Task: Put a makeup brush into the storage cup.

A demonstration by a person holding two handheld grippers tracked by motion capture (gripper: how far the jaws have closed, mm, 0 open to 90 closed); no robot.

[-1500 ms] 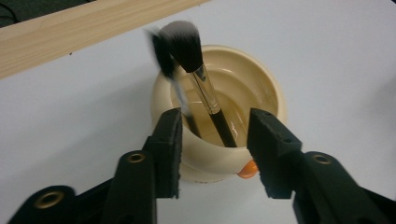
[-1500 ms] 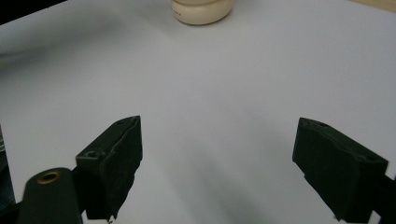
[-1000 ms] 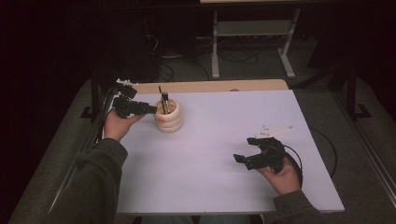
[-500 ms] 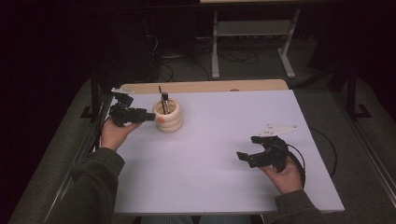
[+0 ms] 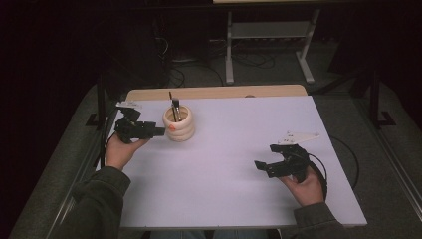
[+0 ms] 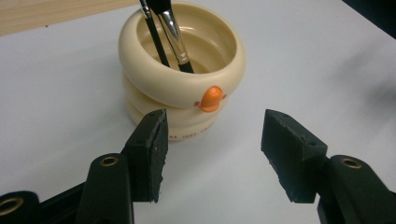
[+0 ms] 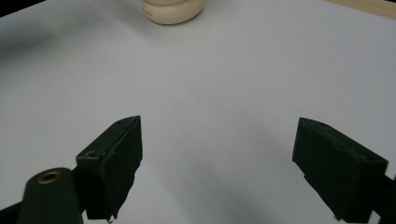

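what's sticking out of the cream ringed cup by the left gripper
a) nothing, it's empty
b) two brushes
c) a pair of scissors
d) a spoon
b: in the left gripper view, two thin dark-handled brushes, one with a silver ferrule, stand leaning inside the cream ringed cup, just ahead of the open left gripper.

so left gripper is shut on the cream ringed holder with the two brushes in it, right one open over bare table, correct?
Not quite: the left gripper is open, jaws short of the cream ringed holder, per the left gripper view. The two brushes and the open right gripper check out.
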